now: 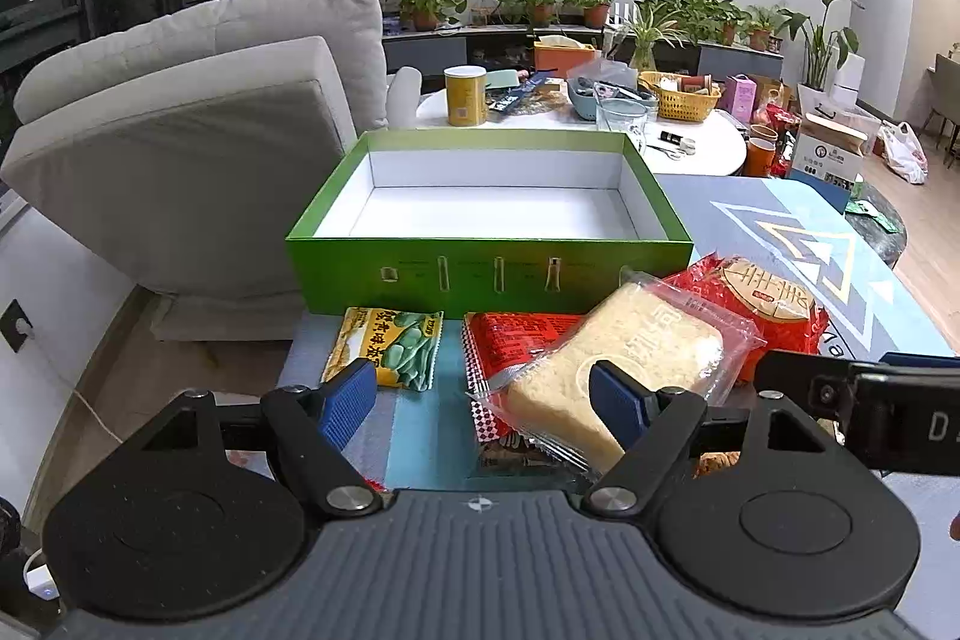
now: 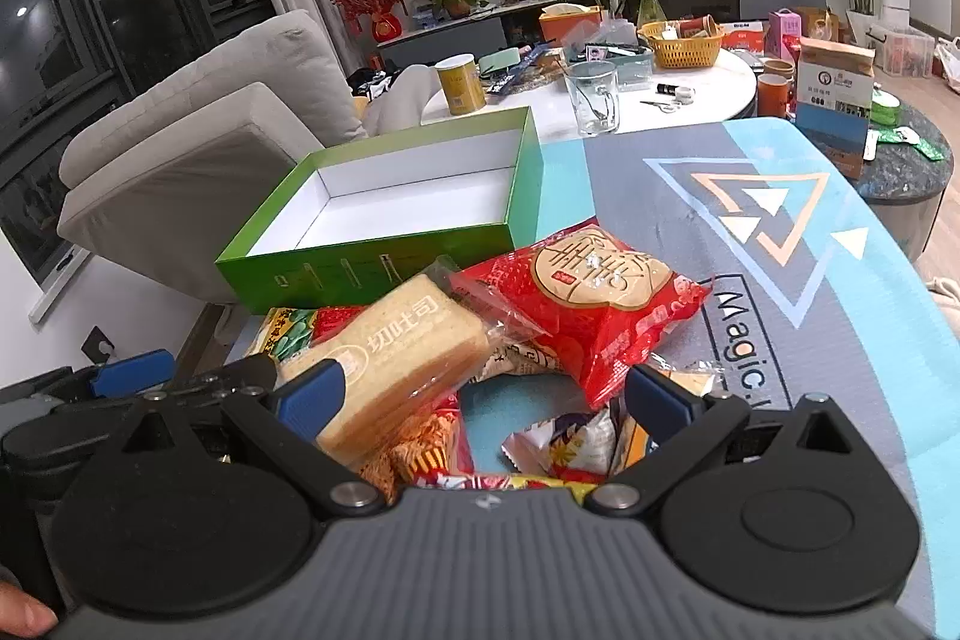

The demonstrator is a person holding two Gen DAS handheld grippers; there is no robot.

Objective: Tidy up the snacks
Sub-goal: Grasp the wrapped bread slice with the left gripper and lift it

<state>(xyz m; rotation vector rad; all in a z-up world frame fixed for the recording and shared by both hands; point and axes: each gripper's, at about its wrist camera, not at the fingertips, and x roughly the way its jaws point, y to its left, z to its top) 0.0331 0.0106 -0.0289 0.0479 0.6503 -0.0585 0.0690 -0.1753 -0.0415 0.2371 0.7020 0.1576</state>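
Note:
An empty green box (image 1: pixel 489 268) with a white inside stands open on the mat; it also shows in the right wrist view (image 2: pixel 384 268). In front of it lies a pile of snacks: a clear-wrapped toast slice (image 1: pixel 606 370) (image 2: pixel 396 358), a red round-cake bag (image 1: pixel 762 304) (image 2: pixel 588 298), a red packet (image 1: pixel 510 340) and a green bean packet (image 1: pixel 390 346). My left gripper (image 1: pixel 483 397) is open, its right finger over the toast. My right gripper (image 2: pixel 486 397) is open above small foil packets (image 2: pixel 564 442), its left finger by the toast.
A grey and blue mat (image 2: pixel 780 244) covers the table. A grey sofa (image 1: pixel 180 130) stands to the left. Behind the box, a white round table (image 1: pixel 696 148) carries a yellow can (image 1: pixel 465 95), a glass mug (image 2: pixel 591 97) and a yellow basket (image 2: pixel 684 43).

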